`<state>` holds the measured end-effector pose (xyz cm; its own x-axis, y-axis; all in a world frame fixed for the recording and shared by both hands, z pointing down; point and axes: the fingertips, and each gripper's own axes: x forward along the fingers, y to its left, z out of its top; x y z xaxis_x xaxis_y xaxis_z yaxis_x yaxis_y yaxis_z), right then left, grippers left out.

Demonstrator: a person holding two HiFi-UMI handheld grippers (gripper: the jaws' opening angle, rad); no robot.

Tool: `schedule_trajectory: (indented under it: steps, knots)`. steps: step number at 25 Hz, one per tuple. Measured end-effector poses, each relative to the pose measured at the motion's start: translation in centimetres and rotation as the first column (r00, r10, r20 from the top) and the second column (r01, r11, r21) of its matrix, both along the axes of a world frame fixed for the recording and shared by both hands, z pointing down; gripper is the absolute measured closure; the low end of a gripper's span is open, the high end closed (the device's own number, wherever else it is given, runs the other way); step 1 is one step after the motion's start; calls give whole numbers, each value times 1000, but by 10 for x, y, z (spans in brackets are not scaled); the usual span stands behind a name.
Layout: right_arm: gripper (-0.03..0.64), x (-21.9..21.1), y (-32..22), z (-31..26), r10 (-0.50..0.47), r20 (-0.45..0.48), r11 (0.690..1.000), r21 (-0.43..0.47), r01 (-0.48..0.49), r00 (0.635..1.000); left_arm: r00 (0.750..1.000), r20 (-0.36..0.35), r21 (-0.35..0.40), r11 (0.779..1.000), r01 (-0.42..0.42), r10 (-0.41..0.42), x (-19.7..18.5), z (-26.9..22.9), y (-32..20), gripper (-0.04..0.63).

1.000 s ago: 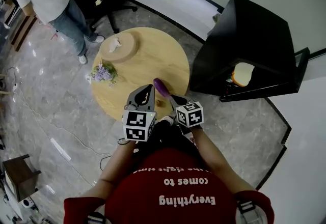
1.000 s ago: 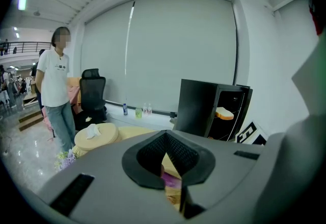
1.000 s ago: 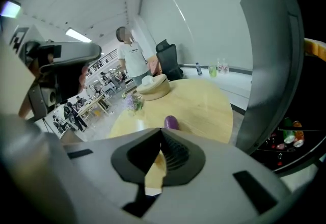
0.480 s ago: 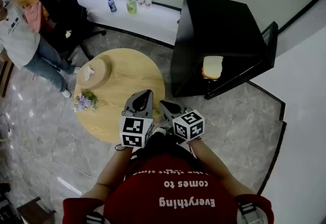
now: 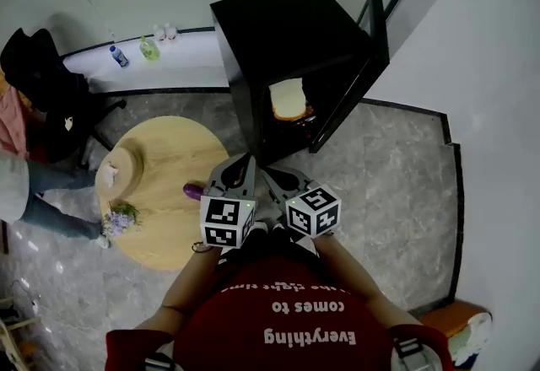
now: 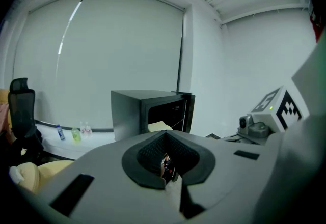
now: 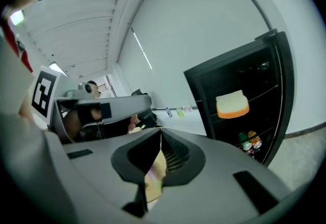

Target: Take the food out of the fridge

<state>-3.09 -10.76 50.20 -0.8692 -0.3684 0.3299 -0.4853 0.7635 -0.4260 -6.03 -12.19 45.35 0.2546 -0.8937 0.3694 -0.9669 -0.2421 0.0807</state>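
left tool [image 5: 243,165]: jaws are sitting together, gripping nothing; hanging just beside the right tool, aiming at the fridge [image 5: 287,24]
right tool [image 5: 272,178]: jaws are also pressing together, carrying nothing
food: bread slice [image 5: 288,99] is lying on a wire shelf inside the fridge, well apart from both tools; cans [image 7: 249,141] are standing on a lower shelf
door [image 5: 359,74]: standing open on the right side of the opening
risk 1: going in with jaws together is likely shoving the bread toward the back of the shelf instead of gripping it; they need opening before the reach
risk 2: bread is looking soft, so clamping hard is risking squashing or tearing it, while clamping lightly is risking it slipping out on the way back
risk 3: right tool is lining up nearest the door edge, so a wide swing is risking clipping it
risk 4: reaching low is risking catching the shelf wire or knocking the cans
risk 5: the tools are riding close together, so they are risking bumping each other in the narrow opening
bench [image 5: 160,163]: purple vegetable [image 5: 193,190] is lying near its edge, risking a knock at drop-off
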Motion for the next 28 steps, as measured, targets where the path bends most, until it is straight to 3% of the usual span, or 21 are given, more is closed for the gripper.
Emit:
schedule_trajectory:
  steps: [11, 13, 16, 18, 20, 22, 24, 28]
  knots:
    - [604, 77, -22, -1, 212, 5, 977, 5, -212, 977, 981, -10, -7, 981, -195, 195, 80, 6, -26, 589]
    - [604, 88, -27, 2, 248, 27, 968, -31, -247, 968, 978, -13, -13, 978, -208, 208, 88, 9, -29, 589]
    - [603, 96, -40, 4, 291, 135, 947, -182, -265, 947, 976, -10, -22, 976, -215, 215, 95, 13, -35, 589]
    - [603, 98, -53, 4, 329, 236, 916, -314, -249, 914, 977, 0, -26, 976, -215, 215, 95, 15, -38, 589]
    - [600, 100, -69, 5, 393, 336, 867, -446, -223, 856, 978, 5, -27, 977, -210, 210, 93, 16, -41, 589]
    - [545, 103, -85, 10, 452, 402, 813, -552, -183, 796, 979, 8, -30, 979, -202, 202, 90, 16, -45, 589]
    - [506, 105, -102, 19, 490, 415, 775, -610, -165, 767, 982, 11, -30, 981, -189, 190, 85, 18, -49, 589]
    - [477, 98, -136, 43, 532, 401, 723, -674, -154, 746, 986, 15, -33, 986, -164, 165, 75, 22, -55, 589]
